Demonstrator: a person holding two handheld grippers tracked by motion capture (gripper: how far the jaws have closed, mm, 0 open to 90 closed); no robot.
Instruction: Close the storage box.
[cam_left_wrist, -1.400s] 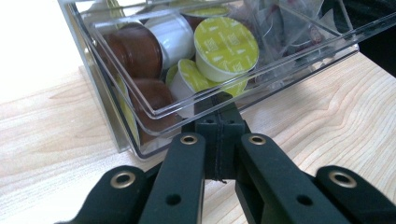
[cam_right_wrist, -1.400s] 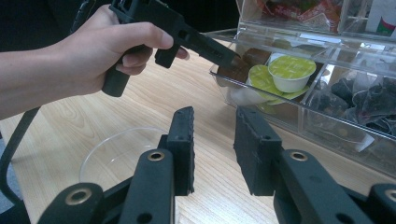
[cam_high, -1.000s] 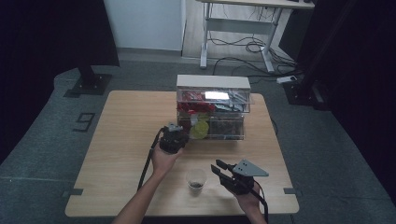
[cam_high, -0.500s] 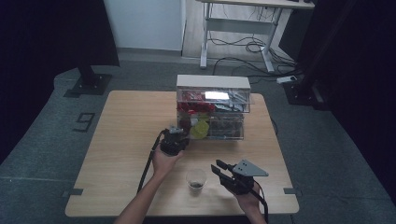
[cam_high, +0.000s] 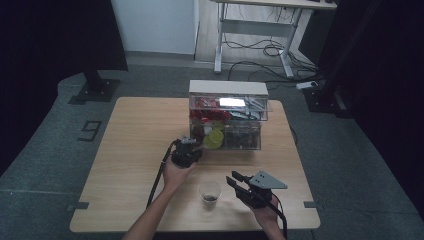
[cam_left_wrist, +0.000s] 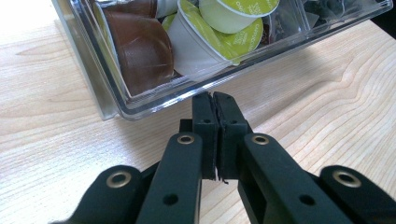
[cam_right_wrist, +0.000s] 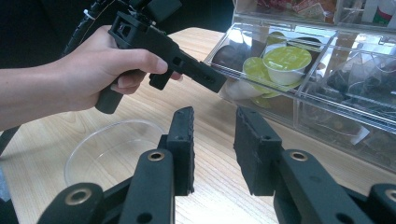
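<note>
- my left gripper sits near the middle of the wooden table, its jaws pressed together with nothing between them, tips just in front of the lower drawer of the clear organiser.
- in the left gripper view the closed tips almost meet the drawer's rounded front lip; i cannot tell whether they touch it.
- my right gripper hovers near the table's near edge, toward the near right corner, jaws parted and holding nothing; its black pads are ribbed and flat.
- the small clear cup stands between my two hands, close to the near edge, with something dark in its bottom.
- the organiser stands at the far edge, right of centre, well apart from the cup; bare wood lies open all along the left half of the table and in a strip at the right edge.
- the drawer walls are smooth, glossy see-through plastic with thick rounded corners.
- inside lie pods: a brown one, tapered and shiny, on its side, and white ones with yellow-green foil lids leaning against each other.
- the compartment beside them holds dark, crinkled sachets.
- the tabletop is pale wood with a fine straight grain, matte, with rounded corners.
- the grippers are matte black with metal rivets; a grey three-cornered plate tops the right one.
</note>
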